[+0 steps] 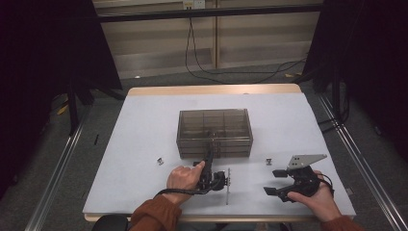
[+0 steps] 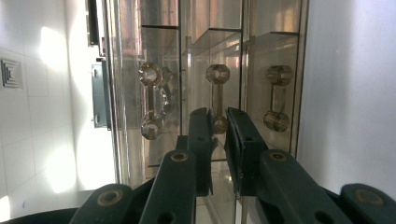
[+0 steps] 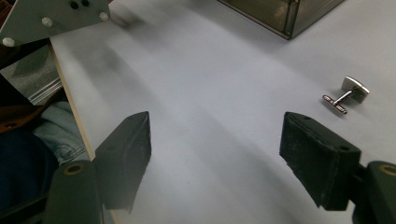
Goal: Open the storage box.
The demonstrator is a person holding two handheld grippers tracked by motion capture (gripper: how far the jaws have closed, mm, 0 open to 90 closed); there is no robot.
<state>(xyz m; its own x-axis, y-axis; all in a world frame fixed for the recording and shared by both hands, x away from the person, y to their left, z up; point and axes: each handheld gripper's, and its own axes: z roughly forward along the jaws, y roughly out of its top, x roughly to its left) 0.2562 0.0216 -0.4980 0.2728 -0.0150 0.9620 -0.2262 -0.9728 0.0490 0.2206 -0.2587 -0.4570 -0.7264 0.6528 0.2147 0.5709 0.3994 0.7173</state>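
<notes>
High view, drawer box: a clear brown drawer box (image 1: 214, 133) stands near the middle of the white table (image 1: 144, 125), its front facing the person.
High view, left gripper: the left gripper (image 1: 210, 155) points at the front of the box, its jaws drawn in on a handle in the middle of the front.
High view, right gripper: the right gripper (image 1: 273, 181) rests low over the table to the right, well apart from the box, jaws spread.
High view, small pieces: a cufflink (image 1: 269, 161) lies just beyond the right gripper; a second small metal piece (image 1: 160, 161) lies left of the left hand (image 1: 183, 178).
Left gripper view, grip: the left gripper (image 2: 219, 135) pinches the lower knob of the middle drawer handle (image 2: 217, 98); two more handles sit on either side.
Right gripper view, jaws: the right gripper (image 3: 215, 140) is spread wide over bare table, nothing between its jaws.
Right gripper view, cufflink: the cufflink (image 3: 346, 94) lies beyond the right-hand jaw; a corner of the box (image 3: 285, 16) is at the top.
</notes>
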